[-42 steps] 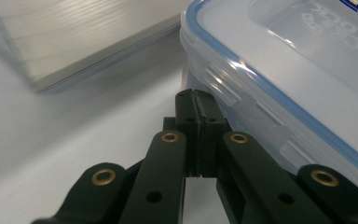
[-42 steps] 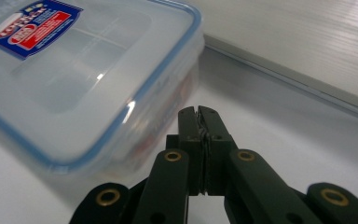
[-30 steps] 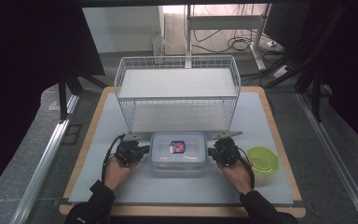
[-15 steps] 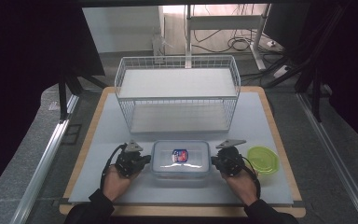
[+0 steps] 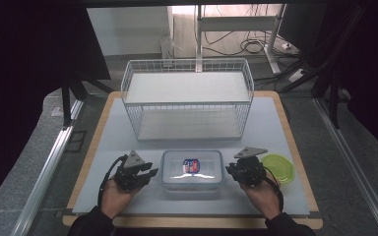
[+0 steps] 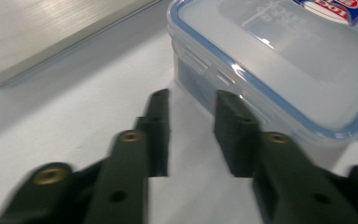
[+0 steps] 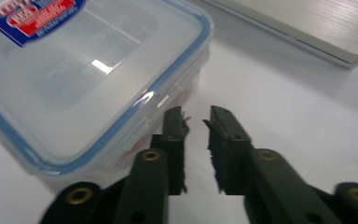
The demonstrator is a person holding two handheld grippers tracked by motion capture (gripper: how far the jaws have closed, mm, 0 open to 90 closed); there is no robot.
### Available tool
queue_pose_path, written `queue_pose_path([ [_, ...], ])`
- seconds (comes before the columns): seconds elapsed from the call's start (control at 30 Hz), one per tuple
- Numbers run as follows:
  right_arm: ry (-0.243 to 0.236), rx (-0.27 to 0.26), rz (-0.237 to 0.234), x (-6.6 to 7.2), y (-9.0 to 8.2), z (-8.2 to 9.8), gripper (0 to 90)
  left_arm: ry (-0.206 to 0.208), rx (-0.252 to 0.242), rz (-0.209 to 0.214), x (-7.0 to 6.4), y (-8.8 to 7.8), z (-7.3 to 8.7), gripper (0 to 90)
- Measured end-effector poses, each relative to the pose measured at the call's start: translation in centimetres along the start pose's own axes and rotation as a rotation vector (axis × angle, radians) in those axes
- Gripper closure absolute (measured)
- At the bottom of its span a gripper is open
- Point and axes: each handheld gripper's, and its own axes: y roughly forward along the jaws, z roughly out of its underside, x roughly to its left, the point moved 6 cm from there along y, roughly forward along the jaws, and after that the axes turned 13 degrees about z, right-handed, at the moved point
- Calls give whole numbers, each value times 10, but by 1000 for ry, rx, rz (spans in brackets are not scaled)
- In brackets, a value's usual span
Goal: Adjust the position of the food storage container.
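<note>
High view, lower middle: both hands have drawn back toward the bottom edge since the earlier frames, when the grippers were pressed against the ends of the clear lidded box (image 5: 192, 169). Now the left gripper (image 5: 148, 174) sits just left of the box and the right gripper (image 5: 230, 170) just right of it. Both have just been opening; each pair of jaws stands slightly apart with nothing between them. The box lies a little nearer the bottom edge than before. Counted: one box with a blue-rimmed lid, one green lid (image 5: 278, 167) at lower right, one white wire rack (image 5: 187, 98) at centre. A pale table (image 5: 285, 196) with a wooden border carries everything; dark curtains and floor cables lie in the upper frame.
</note>
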Motion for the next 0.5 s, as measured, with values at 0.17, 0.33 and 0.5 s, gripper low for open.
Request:
queue_pose_path([
  [0.17, 3, -30, -41, -1, -13, 1, 615, 36, -40, 10, -4, -9, -1, 408],
  [0.33, -1, -76, -59, 1, -23, 1, 464, 39, -70, 33, -5, -16, 2, 260],
  [0.5, 23, -105, -86, 2, -29, 2, 353, 21, -75, 62, -7, -19, 6, 149],
])
